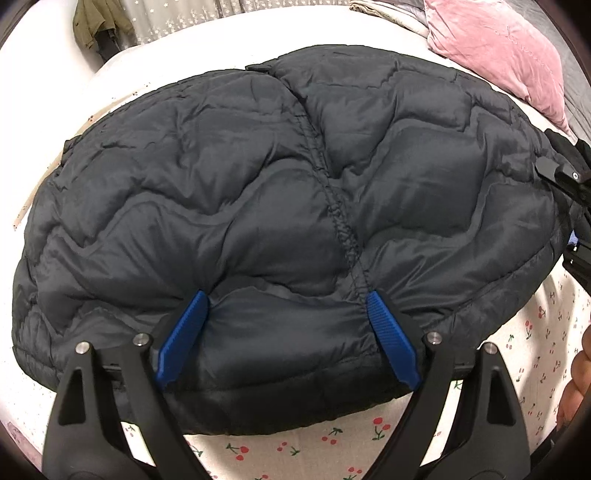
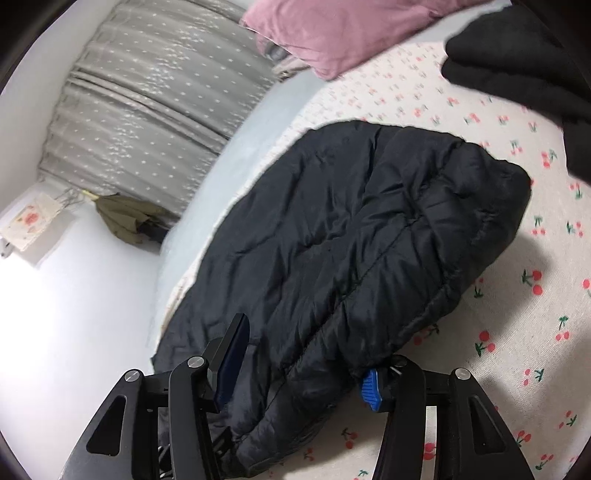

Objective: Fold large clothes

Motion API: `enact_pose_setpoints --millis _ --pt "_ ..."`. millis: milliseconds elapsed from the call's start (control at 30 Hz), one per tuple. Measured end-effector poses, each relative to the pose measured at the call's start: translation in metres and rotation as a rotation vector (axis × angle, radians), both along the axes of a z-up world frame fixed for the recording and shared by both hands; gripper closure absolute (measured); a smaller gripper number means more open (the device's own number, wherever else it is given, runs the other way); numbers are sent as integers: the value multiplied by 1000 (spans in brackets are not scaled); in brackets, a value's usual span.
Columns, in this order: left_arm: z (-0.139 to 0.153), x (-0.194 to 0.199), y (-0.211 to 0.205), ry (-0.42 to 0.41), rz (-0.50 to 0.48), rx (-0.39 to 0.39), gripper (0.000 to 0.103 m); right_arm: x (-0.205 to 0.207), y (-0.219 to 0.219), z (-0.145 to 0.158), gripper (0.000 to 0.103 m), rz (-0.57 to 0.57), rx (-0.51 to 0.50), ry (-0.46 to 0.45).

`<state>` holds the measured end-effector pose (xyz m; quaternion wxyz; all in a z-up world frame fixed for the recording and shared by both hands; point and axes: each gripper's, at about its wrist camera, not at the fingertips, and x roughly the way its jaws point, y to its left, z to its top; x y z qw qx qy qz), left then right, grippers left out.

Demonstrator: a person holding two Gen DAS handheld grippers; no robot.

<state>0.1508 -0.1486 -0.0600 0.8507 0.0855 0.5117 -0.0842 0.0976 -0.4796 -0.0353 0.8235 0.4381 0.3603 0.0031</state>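
Observation:
A black quilted puffer jacket (image 1: 258, 177) lies folded into a broad pad on the cherry-print bed sheet (image 1: 332, 439). My left gripper (image 1: 287, 299) comes down on its near edge. The blue pads (image 1: 184, 336) stand wide apart and dig into the padding, and a bulge of fabric fills the gap between them. In the right wrist view the same jacket (image 2: 351, 229) stretches away. My right gripper (image 2: 304, 350) is closed around a thick corner of it, with a pad on each side. That gripper's black frame (image 1: 561, 173) also shows at the right edge of the left wrist view.
A pink pillow (image 2: 340, 33) lies at the head of the bed, and a black garment (image 2: 517, 74) sits at the far right. A grey starred curtain (image 2: 147, 96) and an olive garment (image 2: 125, 218) hang beyond the bed's far edge. A person's hand (image 1: 580, 376) is at the right.

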Motion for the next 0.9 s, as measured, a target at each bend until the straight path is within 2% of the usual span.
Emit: enact_pose_setpoints --millis 33,133,267,500,600,667,800,900 --pt "0 1 0 2 1 -4 14 -1 -1 2 52 -5 -3 -6" --pt "0 2 -2 6 2 -13 14 -7 0 18 75 -2 -64 -47" --pt "1 3 3 11 -2 -35 14 -16 3 31 87 7 -141 -88" --pt "0 3 4 10 -15 -24 14 -21 29 56 91 52 -321 -157" --pt "5 5 7 18 -19 -50 14 -22 37 64 91 69 -374 -189" --pt "11 7 12 3 -5 -71 14 -26 37 66 91 63 -388 -198" --pt "27 6 16 -71 2 -19 14 -34 38 74 92 56 -394 -226" --pt "36 7 25 -73 2 -60 14 -35 39 81 93 56 -411 -242"
